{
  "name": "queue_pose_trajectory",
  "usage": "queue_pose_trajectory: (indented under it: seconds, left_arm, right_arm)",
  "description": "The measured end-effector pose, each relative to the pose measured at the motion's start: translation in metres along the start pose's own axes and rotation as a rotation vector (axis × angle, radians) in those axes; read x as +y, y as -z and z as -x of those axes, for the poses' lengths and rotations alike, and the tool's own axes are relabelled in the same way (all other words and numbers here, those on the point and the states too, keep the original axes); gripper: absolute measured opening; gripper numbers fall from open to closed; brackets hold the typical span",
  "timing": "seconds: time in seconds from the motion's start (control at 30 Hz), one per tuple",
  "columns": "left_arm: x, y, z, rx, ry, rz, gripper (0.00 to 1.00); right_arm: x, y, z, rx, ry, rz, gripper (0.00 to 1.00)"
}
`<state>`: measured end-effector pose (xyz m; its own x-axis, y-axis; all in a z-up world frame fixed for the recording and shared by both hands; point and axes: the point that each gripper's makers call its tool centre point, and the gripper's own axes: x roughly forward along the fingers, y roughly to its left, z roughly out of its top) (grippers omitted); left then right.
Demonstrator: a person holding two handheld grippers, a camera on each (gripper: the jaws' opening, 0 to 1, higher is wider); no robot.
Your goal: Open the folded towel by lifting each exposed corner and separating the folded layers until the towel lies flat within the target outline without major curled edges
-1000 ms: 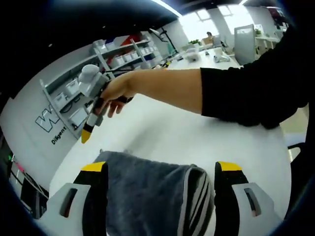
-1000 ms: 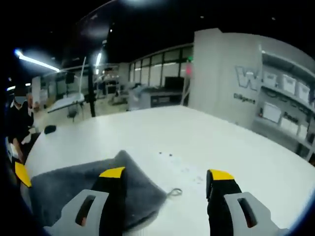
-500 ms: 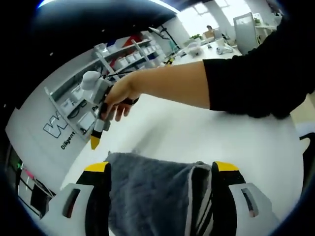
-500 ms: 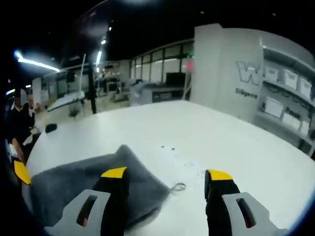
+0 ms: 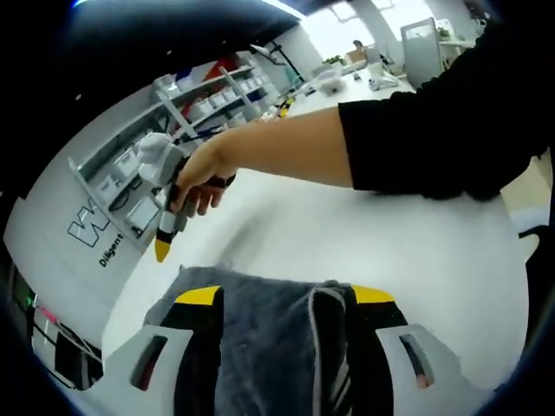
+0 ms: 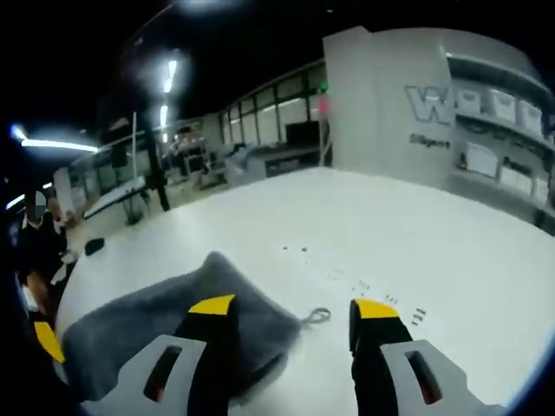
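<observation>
Two claws work over one white table (image 6: 416,234). In the left gripper view, the left claw (image 5: 286,299) is clamped on a bunched fold of the grey towel (image 5: 260,338), whose striped edge stands between the yellow tips, close to the right one. Beyond the towel's far edge the table runs bare to a wall shelf (image 5: 130,165) of bins. A person's hand (image 5: 199,173) and black sleeve (image 5: 434,121) cross above the table, holding the right claw (image 5: 162,247), which hangs just past the towel's far left corner.

In the right gripper view, the right claw (image 6: 295,305) has its jaws apart with nothing between them. The towel (image 6: 147,316) lies on the near left of the table, its left jaw over the towel's right edge; a small loop (image 6: 316,316) sticks out at the corner. Small dark marks (image 6: 299,250) dot the table farther on. Open tabletop stretches right and far.
</observation>
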<state>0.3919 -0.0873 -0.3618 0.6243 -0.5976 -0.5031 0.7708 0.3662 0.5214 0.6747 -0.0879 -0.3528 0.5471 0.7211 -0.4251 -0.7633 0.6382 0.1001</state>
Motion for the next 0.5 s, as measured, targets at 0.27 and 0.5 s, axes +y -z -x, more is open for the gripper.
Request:
queue_pose_trajectory:
  seconds: [0.27,0.5]
  left_arm:
    - [-0.013,0.003,-0.003,0.01,0.032,-0.004,0.42]
    - [-0.023,0.005,-0.003,0.02,0.062,-0.004,0.36]
  right_arm:
    - [0.005,0.025,-0.01,0.051,-0.05,-0.077,0.39]
    - [0.004,0.033,-0.019,0.065,-0.04,-0.153,0.35]
